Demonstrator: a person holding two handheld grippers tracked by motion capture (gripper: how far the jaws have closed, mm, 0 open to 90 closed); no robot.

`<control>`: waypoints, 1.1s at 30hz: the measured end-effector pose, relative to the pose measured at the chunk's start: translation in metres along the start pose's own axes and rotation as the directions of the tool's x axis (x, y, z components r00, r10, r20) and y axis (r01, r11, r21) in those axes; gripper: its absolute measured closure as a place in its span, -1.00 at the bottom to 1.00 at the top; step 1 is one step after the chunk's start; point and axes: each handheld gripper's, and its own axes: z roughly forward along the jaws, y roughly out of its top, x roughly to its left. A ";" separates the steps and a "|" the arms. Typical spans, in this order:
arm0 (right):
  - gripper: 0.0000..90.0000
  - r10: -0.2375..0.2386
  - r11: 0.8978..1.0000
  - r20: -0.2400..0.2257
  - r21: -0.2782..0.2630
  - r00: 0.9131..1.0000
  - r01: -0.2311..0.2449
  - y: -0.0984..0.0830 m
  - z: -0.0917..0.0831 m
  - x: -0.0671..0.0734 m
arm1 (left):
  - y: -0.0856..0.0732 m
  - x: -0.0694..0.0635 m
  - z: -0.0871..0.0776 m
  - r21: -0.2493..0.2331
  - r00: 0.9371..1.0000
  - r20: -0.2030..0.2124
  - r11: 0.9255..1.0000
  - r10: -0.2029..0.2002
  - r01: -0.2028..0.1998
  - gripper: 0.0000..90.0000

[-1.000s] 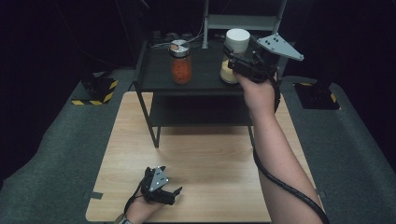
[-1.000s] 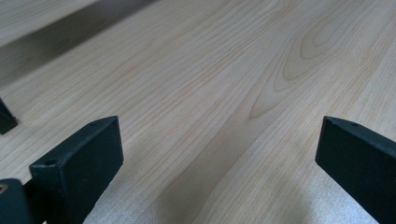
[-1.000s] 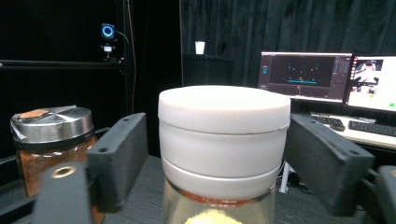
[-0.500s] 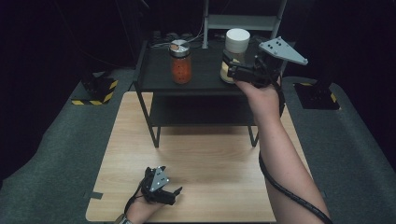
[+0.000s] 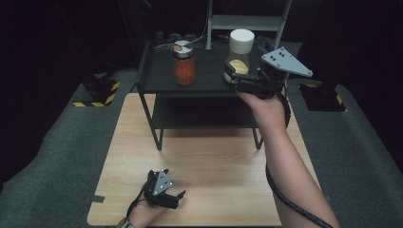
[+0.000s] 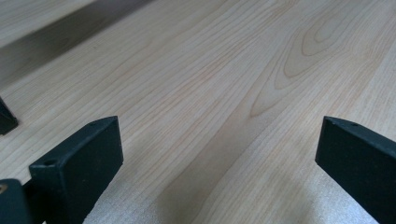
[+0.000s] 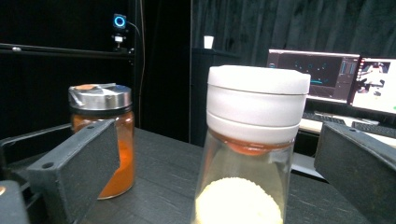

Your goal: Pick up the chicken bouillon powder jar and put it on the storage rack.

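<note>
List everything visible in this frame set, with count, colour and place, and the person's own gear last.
Clear jar with white lid: one, pale yellow contents, right side of shelf top, between the right gripper's open jaws, not clamped.
Glass jar with silver metal lid: one, orange contents, left of the white-lidded jar.
Black two-tier metal shelf: one, at the table's far edge.
Light wooden table: one, centre.
Yellow-black striped blocks: two, on grey floor, either side.
Computer monitors: two, lit, background of right gripper view.
Left gripper: black, open, resting on the table's near edge.
Right gripper: black, jaws just opened wide around the white-lidded jar.
</note>
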 end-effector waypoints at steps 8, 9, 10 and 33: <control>-1.00 -0.017 1.000 -0.005 -0.006 1.000 0.017 -0.008 -0.018 0.005 | 0.000 -0.001 0.000 0.001 1.000 -0.005 1.000 0.004 -0.004 -0.97; -1.00 -0.019 1.000 -0.008 -0.006 1.000 0.019 -0.009 -0.021 0.005 | 0.000 -0.001 0.000 0.001 1.000 -0.004 1.000 0.002 -0.002 -0.97; -1.00 -0.020 1.000 -0.010 -0.003 1.000 0.020 -0.010 -0.023 0.005 | 0.000 -0.001 0.000 0.001 1.000 -0.003 1.000 0.003 -0.003 -0.97; -1.00 -0.080 0.996 -0.054 0.035 0.995 0.082 -0.056 -0.057 0.017 | 0.001 0.000 0.001 0.003 1.000 0.002 1.000 0.005 -0.005 -0.97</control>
